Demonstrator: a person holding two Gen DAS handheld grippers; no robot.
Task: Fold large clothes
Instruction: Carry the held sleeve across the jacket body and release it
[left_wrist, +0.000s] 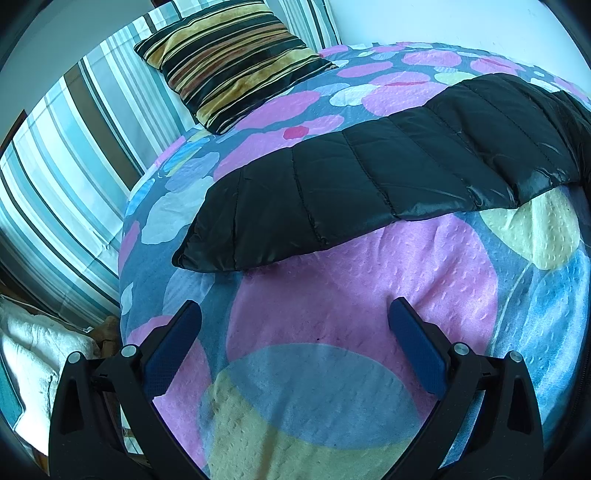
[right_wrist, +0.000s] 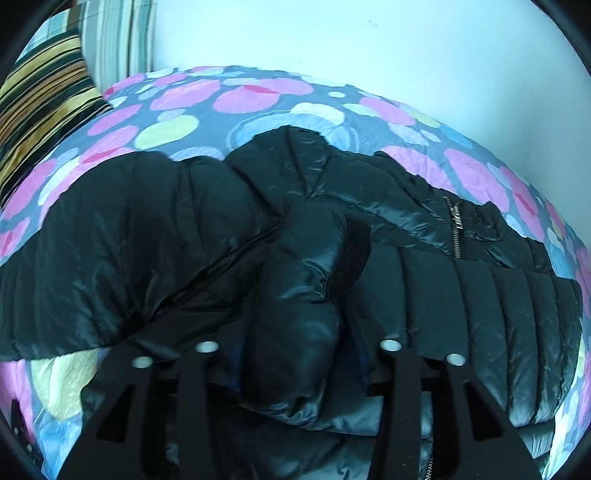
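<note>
Two grippers over a black puffer jacket (right_wrist: 424, 288) on a spotted bedspread (left_wrist: 362, 291).
Left gripper (left_wrist: 295, 325) gapes empty, sleeve ahead; right gripper (right_wrist: 295, 354) straddles a jacket fold, grip unclear.

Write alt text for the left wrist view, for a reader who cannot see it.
The left gripper hangs open and empty over a bedspread printed with pink, blue and yellow circles. Just beyond its blue fingertips a black quilted jacket sleeve lies stretched across the bed. A striped cushion sits farther back.
</note>
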